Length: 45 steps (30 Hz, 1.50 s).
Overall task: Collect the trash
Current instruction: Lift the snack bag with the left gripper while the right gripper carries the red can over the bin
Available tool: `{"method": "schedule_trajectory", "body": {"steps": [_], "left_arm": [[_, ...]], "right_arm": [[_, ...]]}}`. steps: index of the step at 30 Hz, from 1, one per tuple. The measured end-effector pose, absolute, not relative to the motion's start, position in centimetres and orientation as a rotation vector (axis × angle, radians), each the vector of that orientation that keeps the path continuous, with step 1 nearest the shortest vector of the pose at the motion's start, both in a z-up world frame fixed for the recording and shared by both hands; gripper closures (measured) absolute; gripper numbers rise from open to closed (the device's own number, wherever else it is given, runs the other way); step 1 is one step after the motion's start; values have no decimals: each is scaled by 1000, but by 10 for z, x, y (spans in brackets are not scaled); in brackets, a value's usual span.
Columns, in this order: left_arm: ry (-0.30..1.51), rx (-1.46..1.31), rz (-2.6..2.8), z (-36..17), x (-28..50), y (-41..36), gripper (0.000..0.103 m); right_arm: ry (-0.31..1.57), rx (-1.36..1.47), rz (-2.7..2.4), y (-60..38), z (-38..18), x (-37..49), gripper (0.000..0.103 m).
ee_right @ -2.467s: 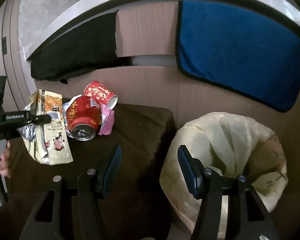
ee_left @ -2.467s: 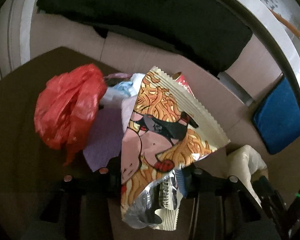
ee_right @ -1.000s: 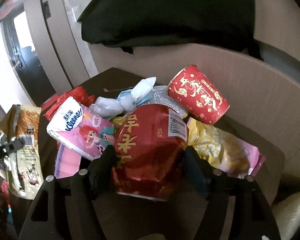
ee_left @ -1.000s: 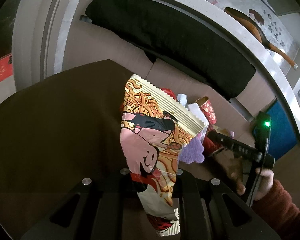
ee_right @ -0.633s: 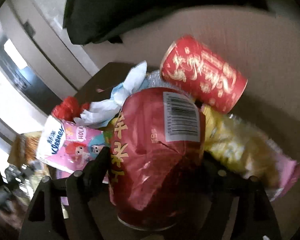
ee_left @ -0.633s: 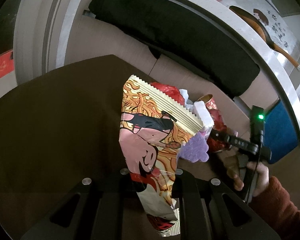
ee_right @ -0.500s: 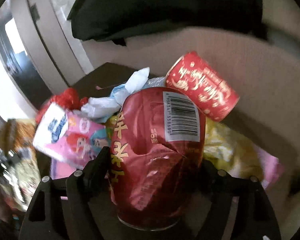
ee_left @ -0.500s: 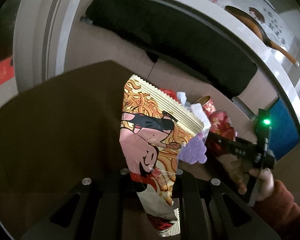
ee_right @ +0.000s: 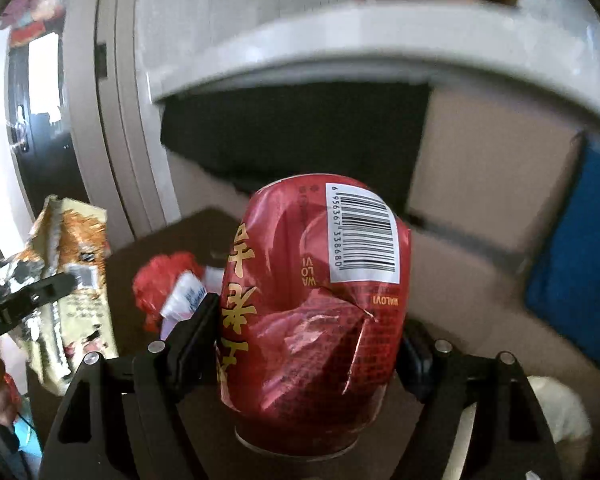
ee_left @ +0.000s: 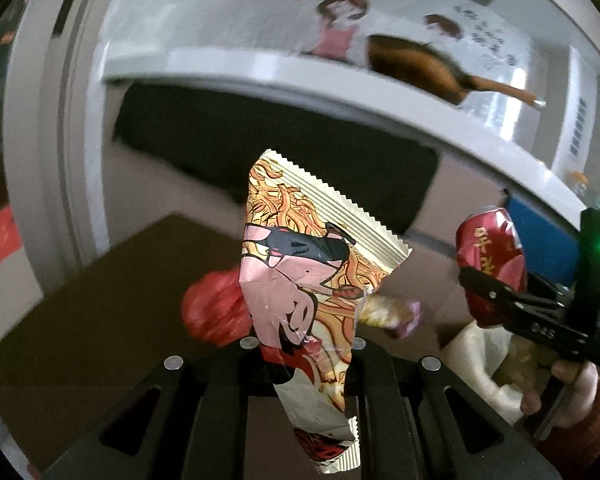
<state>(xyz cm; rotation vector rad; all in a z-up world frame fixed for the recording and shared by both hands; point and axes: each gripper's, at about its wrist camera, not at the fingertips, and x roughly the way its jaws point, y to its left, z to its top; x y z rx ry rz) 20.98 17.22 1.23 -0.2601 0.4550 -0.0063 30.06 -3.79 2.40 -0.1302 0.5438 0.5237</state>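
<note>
A curved white ledge (ee_left: 340, 76) sweeps from ten o'clock to three o'clock, with a pale wall (ee_left: 220, 12) carrying cartoon figure pictures above it. Under the ledge at twelve o'clock lies a black cushion (ee_left: 260, 148) against light wood panelling (ee_right: 488, 168). A dark brown tabletop (ee_left: 80, 320) fills seven o'clock. A blue fabric pad (ee_right: 580, 272) sits at three o'clock. Bright daylight enters a doorway (ee_right: 24, 128) at nine o'clock in the right wrist view.

Up goes the noodle wrapper (ee_left: 300, 280), cream and orange with a cartoon figure, crumpled, pinched upright by its lower end. The dented red can (ee_right: 316, 300) (barcode facing out) is clamped upright too, clear of the dark table (ee_left: 80, 312), where a red plastic bag (ee_left: 212, 312) lies.
</note>
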Motion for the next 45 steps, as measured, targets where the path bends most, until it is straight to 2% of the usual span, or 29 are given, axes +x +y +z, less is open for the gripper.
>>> {"method": "schedule_trajectory", "body": {"steps": [9, 21, 31, 45], "left_arm": [[363, -196, -181, 65, 222, 83, 91], [390, -131, -377, 72, 251, -39, 91], [456, -59, -438, 43, 274, -107, 91], [530, -26, -471, 3, 287, -132, 91]], "right_arm": [[403, -73, 422, -133, 84, 254, 28], [347, -43, 220, -240, 106, 226, 28], [395, 33, 147, -297, 80, 226, 28], [468, 99, 136, -320, 35, 235, 28]]}}
